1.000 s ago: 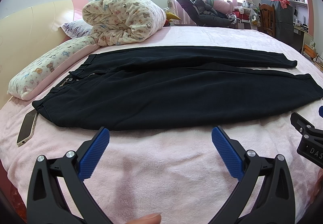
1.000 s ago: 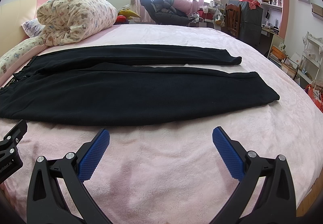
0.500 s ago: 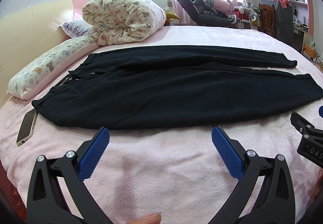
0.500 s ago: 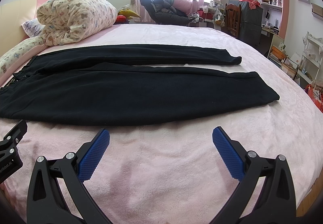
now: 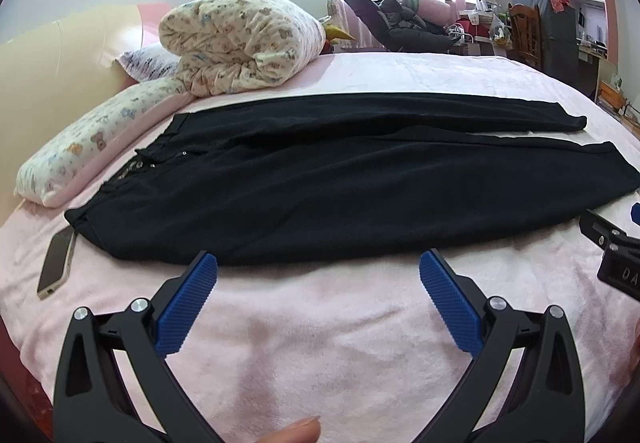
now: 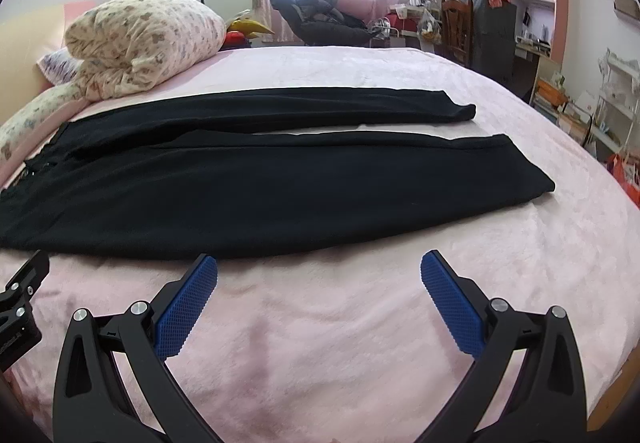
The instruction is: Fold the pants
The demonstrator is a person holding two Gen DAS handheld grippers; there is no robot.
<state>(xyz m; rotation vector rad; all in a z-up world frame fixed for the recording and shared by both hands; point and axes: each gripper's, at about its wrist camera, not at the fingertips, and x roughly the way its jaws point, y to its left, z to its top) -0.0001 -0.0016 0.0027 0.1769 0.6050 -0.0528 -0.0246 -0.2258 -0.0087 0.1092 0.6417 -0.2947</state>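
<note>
Black pants [image 5: 320, 187] lie flat across the pink bed, waistband at the left, both legs stretched to the right with a narrow gap between them. They also show in the right wrist view [image 6: 280, 179]. My left gripper [image 5: 318, 267] is open and empty, just short of the pants' near edge toward the waist end. My right gripper [image 6: 319, 267] is open and empty, just short of the near leg's edge. Each gripper's body shows at the edge of the other's view.
A phone [image 5: 58, 263] lies on the bed next to the waistband. A rolled patterned duvet [image 5: 240, 43] and a pillow [image 5: 92, 139] sit at the headboard end. A chair, desk and shelves [image 6: 520, 23] stand beyond the bed's right side.
</note>
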